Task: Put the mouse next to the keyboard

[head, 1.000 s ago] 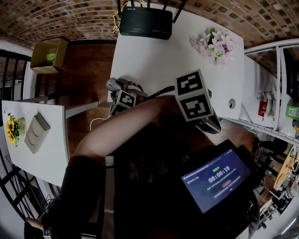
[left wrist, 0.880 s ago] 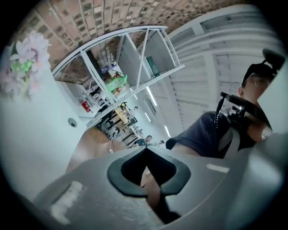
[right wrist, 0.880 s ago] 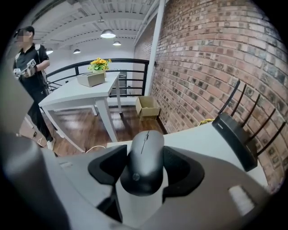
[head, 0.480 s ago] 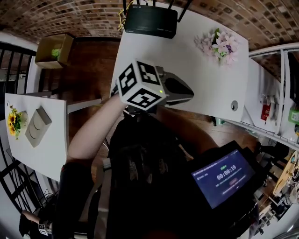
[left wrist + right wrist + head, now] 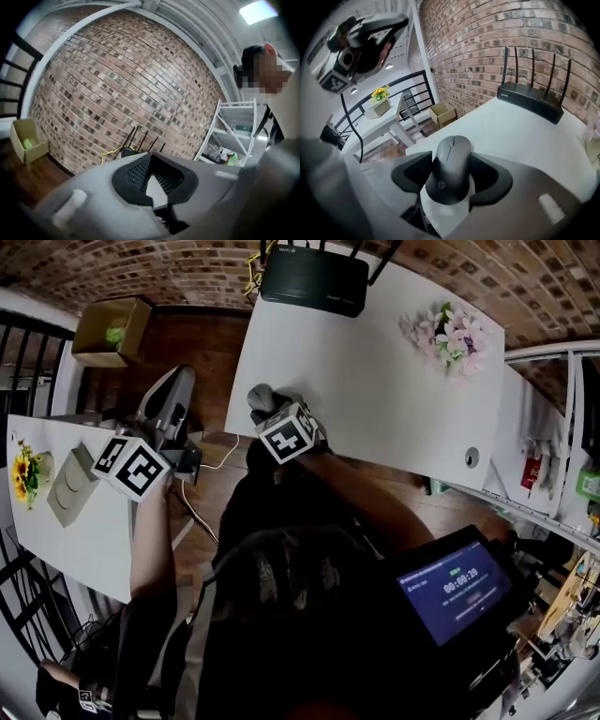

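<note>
Right gripper (image 5: 451,174) clamps the mouse (image 5: 451,164) at the white table's (image 5: 375,371) 7 o'clock corner.
Left gripper (image 5: 153,183), jaws together and empty, hangs at 9 o'clock, off the table.

The right gripper (image 5: 451,180), held out ahead on a bare right forearm (image 5: 356,486), has its jaws clamped on either side of a mouse (image 5: 452,157). The left gripper (image 5: 151,182) is carried out to the left and tilted upward, its jaws drawn together with nothing between them.
</note>
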`<state>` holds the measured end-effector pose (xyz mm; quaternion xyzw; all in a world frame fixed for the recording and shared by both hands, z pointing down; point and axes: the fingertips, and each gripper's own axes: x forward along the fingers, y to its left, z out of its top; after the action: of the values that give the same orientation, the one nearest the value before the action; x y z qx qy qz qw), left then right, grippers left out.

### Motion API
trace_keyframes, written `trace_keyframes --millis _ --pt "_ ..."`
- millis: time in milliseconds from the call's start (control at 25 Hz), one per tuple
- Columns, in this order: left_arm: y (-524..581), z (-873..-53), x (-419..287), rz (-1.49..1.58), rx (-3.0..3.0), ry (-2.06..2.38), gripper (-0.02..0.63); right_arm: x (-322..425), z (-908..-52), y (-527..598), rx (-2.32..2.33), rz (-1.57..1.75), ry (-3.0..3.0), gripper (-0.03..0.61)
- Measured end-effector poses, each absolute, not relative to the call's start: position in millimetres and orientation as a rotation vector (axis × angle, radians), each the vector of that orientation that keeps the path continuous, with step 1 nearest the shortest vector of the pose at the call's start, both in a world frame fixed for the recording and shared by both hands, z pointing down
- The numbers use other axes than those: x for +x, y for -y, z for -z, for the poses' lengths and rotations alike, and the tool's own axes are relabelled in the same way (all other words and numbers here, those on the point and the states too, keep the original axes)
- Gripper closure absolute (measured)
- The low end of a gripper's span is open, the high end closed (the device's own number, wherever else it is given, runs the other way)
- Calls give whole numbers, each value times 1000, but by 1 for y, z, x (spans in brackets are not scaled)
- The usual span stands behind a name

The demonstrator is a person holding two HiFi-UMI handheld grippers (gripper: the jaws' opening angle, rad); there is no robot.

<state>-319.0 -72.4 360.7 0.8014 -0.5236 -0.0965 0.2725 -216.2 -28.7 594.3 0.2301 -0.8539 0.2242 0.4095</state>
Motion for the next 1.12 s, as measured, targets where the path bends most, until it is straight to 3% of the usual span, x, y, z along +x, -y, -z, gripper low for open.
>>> trace_keyframes --millis 360,1120 --pt "52 -413 -307 -43 2218 1409 611 -196 -590 37 701 -588 2082 321" --pt "50 -429 -251 -199 2271 1234 611 -131 -592 45 944 -655 2004 322"
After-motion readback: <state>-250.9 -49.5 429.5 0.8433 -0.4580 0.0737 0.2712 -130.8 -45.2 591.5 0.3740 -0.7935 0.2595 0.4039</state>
